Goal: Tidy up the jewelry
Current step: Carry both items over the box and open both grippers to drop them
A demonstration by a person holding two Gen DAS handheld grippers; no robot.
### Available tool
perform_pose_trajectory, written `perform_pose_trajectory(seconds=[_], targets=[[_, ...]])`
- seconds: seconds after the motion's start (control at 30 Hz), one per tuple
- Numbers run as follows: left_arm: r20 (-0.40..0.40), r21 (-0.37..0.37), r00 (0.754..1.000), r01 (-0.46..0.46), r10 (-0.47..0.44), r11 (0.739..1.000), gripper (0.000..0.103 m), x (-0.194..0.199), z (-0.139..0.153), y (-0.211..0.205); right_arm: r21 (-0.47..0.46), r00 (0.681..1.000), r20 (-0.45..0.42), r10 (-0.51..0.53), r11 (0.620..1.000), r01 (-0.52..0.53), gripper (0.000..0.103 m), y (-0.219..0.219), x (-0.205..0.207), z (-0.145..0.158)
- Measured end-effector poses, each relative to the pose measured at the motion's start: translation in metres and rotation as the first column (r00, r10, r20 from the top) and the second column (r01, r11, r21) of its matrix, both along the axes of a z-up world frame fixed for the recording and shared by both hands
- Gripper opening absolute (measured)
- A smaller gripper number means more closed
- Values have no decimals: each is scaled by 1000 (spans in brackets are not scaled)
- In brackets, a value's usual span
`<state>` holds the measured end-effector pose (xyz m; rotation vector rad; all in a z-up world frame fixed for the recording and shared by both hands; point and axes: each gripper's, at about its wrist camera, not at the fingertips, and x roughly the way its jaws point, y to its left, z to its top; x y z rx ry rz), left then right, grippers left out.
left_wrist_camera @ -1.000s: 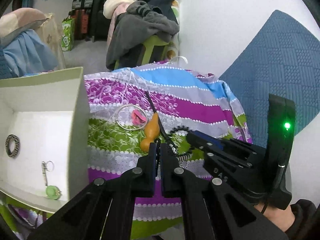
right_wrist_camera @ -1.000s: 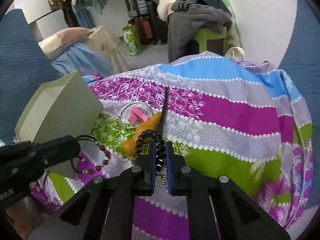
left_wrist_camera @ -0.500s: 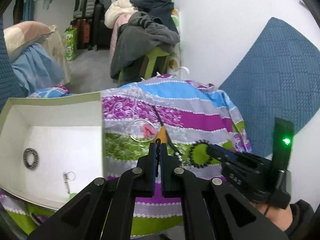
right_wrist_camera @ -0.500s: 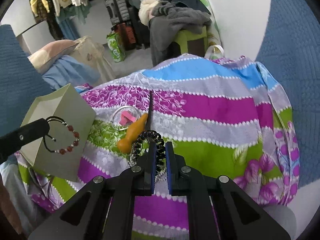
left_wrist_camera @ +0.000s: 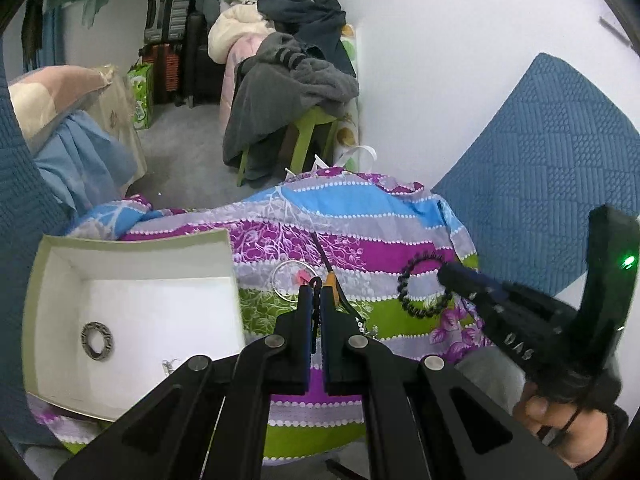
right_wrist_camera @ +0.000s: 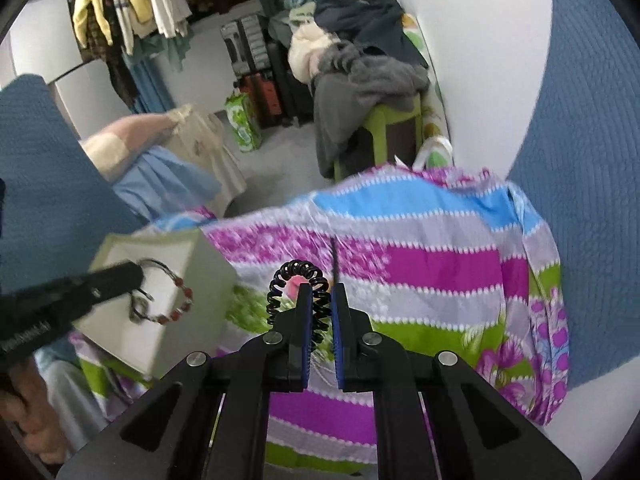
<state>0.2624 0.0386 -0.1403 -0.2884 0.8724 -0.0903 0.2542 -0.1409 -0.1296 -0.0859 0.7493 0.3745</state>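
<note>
Inside white box (left_wrist_camera: 132,320): ring (left_wrist_camera: 97,341) and keychain stowed; above striped cloth (left_wrist_camera: 400,240): left gripper (left_wrist_camera: 314,304) clamped on beaded bracelet (right_wrist_camera: 168,304), right gripper (right_wrist_camera: 320,304) clamped on black coil bracelet (right_wrist_camera: 298,292); both pending deposit, loose items remaining.

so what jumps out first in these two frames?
The striped floral cloth fills the middle of both views. The right gripper holds a black spiral band clear of it, while at left the left gripper dangles a red-beaded bracelet beside the open white box, which holds a dark ring.
</note>
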Motion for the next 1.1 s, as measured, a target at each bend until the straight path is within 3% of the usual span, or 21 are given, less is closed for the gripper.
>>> perform_pose_trajectory(seconds=[0.3, 0.5, 0.73, 1.1], targets=[[43, 29, 999, -3, 2, 1000, 1, -6, 39, 25, 64, 1000, 9, 24, 998, -25, 7, 30, 5, 49], [64, 50, 998, -30, 26, 998, 1, -13, 57, 52, 35, 998, 32, 55, 998, -56, 7, 58, 0, 59], [57, 70, 996, -73, 69, 995, 1, -30, 60, 93, 6, 993, 17, 115, 993, -115, 7, 102, -11, 45], [-21, 53, 994, -103, 105, 993, 2, -46, 5, 135, -51, 986, -52, 157, 986, -160, 7, 144, -22, -14]])
